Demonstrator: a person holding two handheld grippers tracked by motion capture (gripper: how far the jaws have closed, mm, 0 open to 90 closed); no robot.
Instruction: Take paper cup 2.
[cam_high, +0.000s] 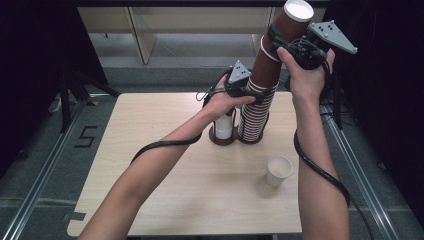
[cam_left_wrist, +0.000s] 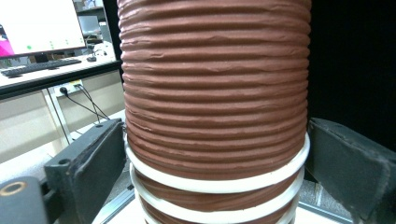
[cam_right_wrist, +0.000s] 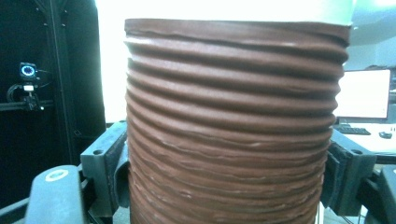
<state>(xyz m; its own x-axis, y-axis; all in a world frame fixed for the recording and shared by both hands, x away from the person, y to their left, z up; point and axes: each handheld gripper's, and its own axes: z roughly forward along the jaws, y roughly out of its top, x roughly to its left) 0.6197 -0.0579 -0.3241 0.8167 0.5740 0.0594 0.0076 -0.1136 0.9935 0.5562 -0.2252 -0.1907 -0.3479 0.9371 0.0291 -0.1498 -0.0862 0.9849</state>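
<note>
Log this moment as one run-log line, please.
left gripper: shut on cup stack | right gripper: shut on top cup | white cup: upright on table, apart

obstacles: cup stack (cam_high: 257, 107), white cups (cam_high: 224, 126), lone cup (cam_high: 278, 171) | free: table (cam_high: 165, 190) left, front

I see a tall stack of brown ribbed paper cups (cam_high: 260, 95) with white rims, standing in a dark round holder on the table. My left gripper (cam_high: 250, 92) closes its jaws around the middle of this stack, just above some white rims. The top cup (cam_high: 290, 25), also brown and ribbed, with a white inside, sits tilted at the upper end of the stack. It is between the jaws of my right gripper (cam_high: 285, 42), which press on both its sides.
</note>
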